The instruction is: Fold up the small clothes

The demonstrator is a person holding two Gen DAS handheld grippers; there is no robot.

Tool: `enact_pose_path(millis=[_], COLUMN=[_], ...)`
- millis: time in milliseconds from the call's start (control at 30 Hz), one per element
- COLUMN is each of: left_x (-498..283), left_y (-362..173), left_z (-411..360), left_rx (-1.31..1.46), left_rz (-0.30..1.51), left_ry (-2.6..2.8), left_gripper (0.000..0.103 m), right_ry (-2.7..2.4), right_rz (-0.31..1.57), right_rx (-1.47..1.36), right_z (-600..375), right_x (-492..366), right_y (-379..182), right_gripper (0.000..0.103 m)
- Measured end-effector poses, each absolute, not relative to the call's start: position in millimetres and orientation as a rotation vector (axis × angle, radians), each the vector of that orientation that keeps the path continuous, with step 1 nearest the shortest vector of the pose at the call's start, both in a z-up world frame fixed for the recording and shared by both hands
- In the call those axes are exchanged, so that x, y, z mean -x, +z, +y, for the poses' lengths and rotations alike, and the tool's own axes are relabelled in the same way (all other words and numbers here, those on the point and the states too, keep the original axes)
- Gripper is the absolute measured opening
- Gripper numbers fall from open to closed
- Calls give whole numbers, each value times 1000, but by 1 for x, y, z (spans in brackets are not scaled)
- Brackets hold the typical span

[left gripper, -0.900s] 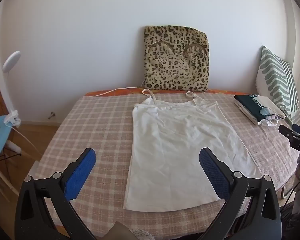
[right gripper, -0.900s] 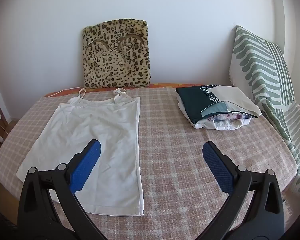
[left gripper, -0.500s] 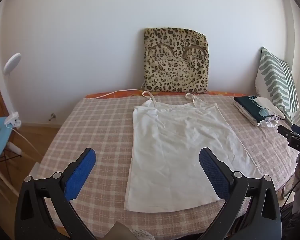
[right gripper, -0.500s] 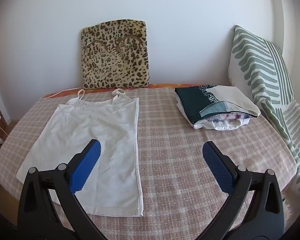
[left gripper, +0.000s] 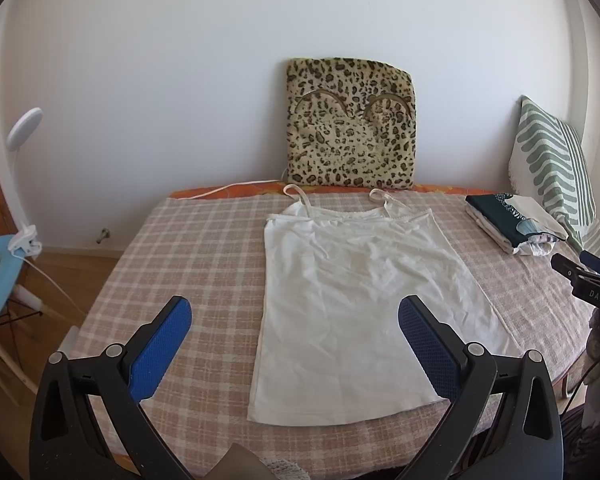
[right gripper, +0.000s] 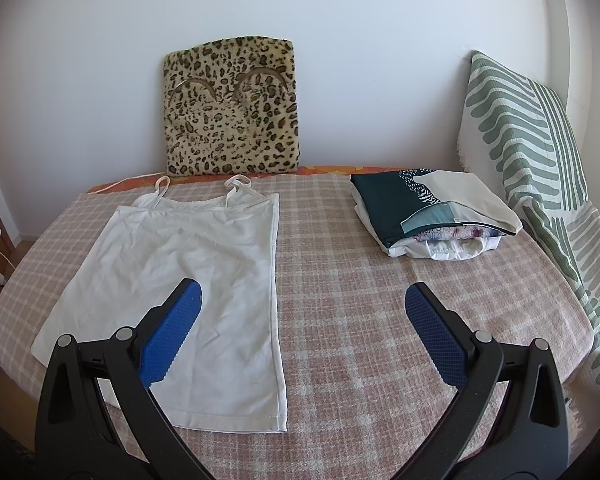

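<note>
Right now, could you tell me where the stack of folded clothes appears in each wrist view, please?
Left wrist view: the stack of folded clothes lies far right, beside the striped pillow.
Right wrist view: the stack lies right of centre, at the far side of the checked cover.
Shared landmark: the leopard-print cushion against the wall.

White camisole (left gripper: 364,304) flat on checked table (left gripper: 204,248), left tool (left gripper: 292,344) open above, perhaps hovering
</note>
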State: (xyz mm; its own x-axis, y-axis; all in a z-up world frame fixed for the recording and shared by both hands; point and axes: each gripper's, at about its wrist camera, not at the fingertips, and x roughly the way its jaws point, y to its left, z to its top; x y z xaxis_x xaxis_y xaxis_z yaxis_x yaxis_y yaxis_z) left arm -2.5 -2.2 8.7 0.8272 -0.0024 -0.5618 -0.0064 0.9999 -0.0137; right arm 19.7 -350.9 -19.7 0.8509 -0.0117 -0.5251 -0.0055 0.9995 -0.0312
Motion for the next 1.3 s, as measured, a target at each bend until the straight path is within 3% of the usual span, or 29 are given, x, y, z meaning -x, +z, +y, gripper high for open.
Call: enact_pose_path(millis=[1300], left_x=[2], left_y=[7], left_z=[-3], left_rx=[12], left_rz=[612], left_ry=[-4], left_gripper=[103], right_ry=[-3], right_rz=[558], right_rx=[36], right_z=[-350], right_x=[-21], right_y=[-23], right_gripper=[103])
